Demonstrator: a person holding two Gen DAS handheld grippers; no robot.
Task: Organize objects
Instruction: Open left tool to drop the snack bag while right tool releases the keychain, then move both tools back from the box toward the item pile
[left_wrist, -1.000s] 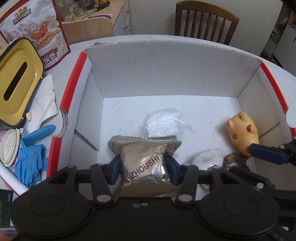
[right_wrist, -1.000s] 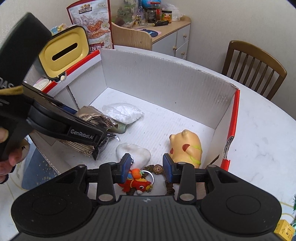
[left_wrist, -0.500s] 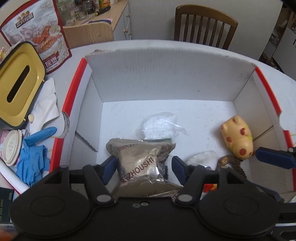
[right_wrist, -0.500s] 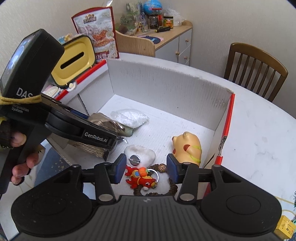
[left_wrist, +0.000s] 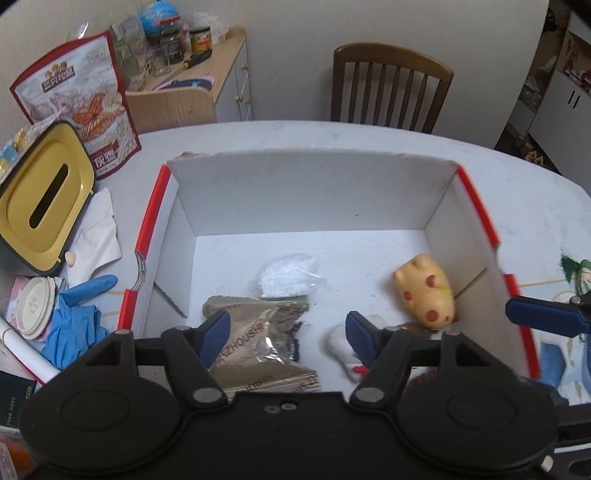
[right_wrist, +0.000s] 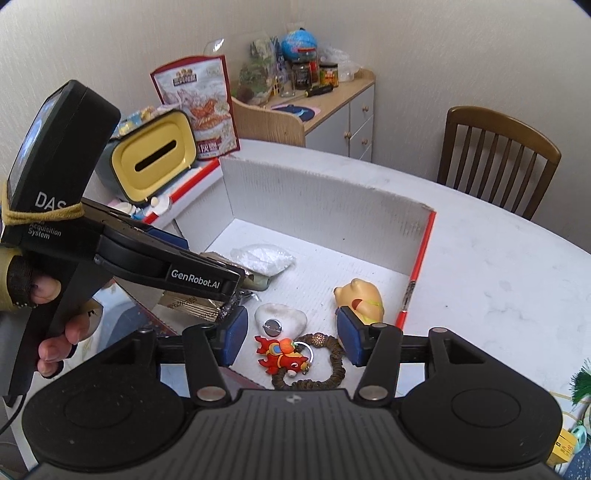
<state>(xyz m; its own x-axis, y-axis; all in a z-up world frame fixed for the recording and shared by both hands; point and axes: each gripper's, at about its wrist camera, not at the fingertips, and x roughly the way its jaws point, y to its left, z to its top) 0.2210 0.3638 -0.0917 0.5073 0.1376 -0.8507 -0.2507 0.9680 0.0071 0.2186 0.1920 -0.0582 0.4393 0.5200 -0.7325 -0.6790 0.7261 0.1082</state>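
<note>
Nearest in the left wrist view, the left tool is seen with its blue pads spread wide apart above the foil packet, which lies flat on the box floor at about 6 o'clock, gripping nothing. In the right wrist view the right tool is likewise held apart and empty, poised over a red fish keychain and a brown beaded bracelet; both are largely hidden behind the tool body in the left view. The white stone with a round metal disc on it is shown whole only from the right; from the left just its pale edge is glimpsed. The hand gripping the left tool's handle is visible only from the right.

The foil packet is crinkled, silver-brown, printed with lettering ending "ZHOUSHI", and rests on a second similar packet. Just beyond it, at 12 o'clock, a clear bag of white granules is found. A yellow spotted toy lies toward 3 o'clock near the box wall. All are contained in the white cardboard box with red edges, set on the bench. Outside, at 9 o'clock, a yellow tissue box and blue gloves are seen.
</note>
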